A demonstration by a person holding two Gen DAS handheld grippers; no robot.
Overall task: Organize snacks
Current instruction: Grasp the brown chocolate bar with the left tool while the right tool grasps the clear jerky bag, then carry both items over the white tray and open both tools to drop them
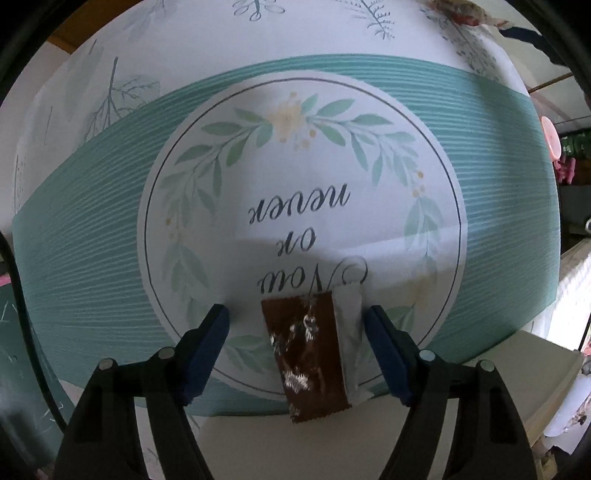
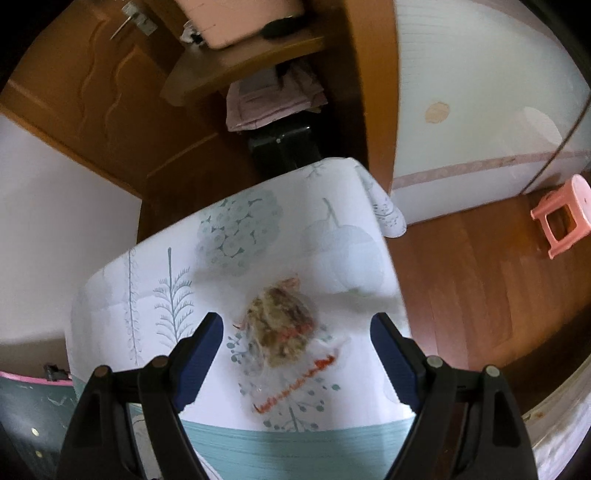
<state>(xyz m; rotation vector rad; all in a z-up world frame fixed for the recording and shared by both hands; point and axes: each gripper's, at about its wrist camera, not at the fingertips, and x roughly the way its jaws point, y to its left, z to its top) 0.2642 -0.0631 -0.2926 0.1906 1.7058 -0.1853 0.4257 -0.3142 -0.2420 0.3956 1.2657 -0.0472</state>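
Note:
In the left wrist view a brown snack packet [image 1: 308, 352] with silver markings and a silvery side flap lies flat on the printed tablecloth [image 1: 295, 155]. My left gripper [image 1: 297, 319] points straight down over it, jaws open, one blue pad on each side of the packet and neither touching it. In the right wrist view a clear bag with red trim, holding a brownish crumbly snack [image 2: 279, 328], lies on the same cloth [image 2: 236, 236]. My right gripper [image 2: 297, 326] hangs above it, tilted down, open, with the bag between the fingers and apart from both.
The cloth-covered table ends at a corner [image 2: 388, 221] on the right; beyond is wooden floor with a pink plastic stool [image 2: 563, 218]. A wooden door and a shelf with a pink box [image 2: 236, 22] stand behind the table. More snack wrappers [image 1: 469, 14] lie at the cloth's far edge.

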